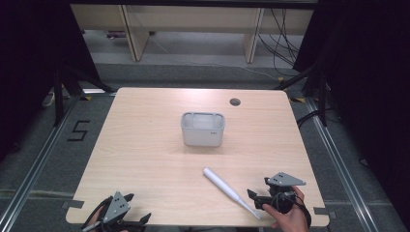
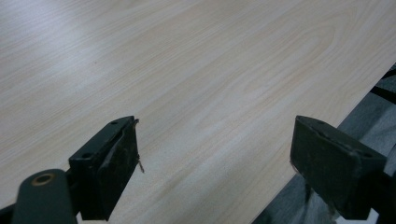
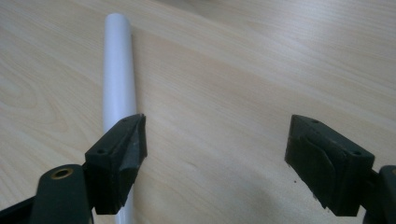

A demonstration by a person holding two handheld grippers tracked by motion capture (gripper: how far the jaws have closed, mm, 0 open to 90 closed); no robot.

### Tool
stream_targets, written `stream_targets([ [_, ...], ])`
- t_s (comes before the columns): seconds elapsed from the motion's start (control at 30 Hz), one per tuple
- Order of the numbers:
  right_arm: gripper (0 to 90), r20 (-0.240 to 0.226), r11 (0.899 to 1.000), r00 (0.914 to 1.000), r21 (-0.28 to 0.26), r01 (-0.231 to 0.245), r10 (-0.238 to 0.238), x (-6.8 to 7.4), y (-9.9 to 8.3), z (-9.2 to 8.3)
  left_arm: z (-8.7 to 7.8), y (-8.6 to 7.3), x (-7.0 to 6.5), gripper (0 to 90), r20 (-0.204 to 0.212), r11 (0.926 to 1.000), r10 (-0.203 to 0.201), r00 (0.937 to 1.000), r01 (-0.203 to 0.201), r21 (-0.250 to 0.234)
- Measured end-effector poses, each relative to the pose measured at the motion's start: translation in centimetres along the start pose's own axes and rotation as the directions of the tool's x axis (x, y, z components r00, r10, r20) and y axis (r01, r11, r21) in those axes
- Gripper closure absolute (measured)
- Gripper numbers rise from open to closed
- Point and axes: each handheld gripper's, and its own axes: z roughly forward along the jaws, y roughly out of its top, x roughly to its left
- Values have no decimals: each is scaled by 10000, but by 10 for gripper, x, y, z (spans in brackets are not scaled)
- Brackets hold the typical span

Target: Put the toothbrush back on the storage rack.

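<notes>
Right gripper gaped wide, empty, my hand low over table; white tube just beside one jaw. Left gripper wide open, empty. Grey bin mid-table.

Tabletop mostly bare wood, wide free passage on left half and along far edge. Grey bin stands mid-table, sole upright obstacle. White toothbrush lies diagonally at near right, low, just beside right gripper; its open jaws have bare wood between. Left gripper at near left edge, jaws apart, unobstructed ahead. Small cable hole at far right.
</notes>
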Motion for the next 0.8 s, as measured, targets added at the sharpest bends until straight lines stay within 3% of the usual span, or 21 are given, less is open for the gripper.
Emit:
stream_targets([
  [0.03,214,90,9998,9999,145,-102,101,1,0,-1,1,0,-2,147,110,9996,-220,9997,222,-177],
  [0.23,236,-37,10000,10000,41,53,-52,2,2,-1,1,0,-2,147,67,9999,-118,9999,119,-60],
  [0.27,289,-85,10000,10000,60,-7,7,4,2,-1,1,0,-2,147,67,9999,-136,9999,137,-97],
  [0.3,297,-25,9999,9999,15,112,-112,5,3,-2,1,0,-2,147,65,9999,-99,9999,100,-46],
  [0.37,303,-68,9998,9998,100,-172,173,7,3,-3,1,0,-1,147,78,9999,-103,9999,103,-13],
  [0.4,359,-8,9996,9997,-146,226,-226,7,5,-4,1,0,-2,147,93,9999,-117,9999,117,-22],
  [0.43,359,-8,9996,9997,-146,226,-226,7,5,-4,1,0,-2,147,93,9999,-117,9999,117,-22],
  [0.63,505,-530,10000,9986,-63,47,-50,16,8,-6,1,1,-1,147,145,9999,-150,9998,150,4],
  [0.67,544,-540,9983,9971,-257,515,-529,17,9,-6,1,0,-1,147,102,9999,-121,9999,121,-56],
  [0.73,562,-680,9995,9973,-123,283,-291,21,10,-7,1,0,-1,147,109,9999,-113,9999,113,-7],
  [0.8,606,-777,9977,9952,-359,570,-597,24,11,-7,1,0,-1,147,104,9999,-113,9999,113,-11],
])
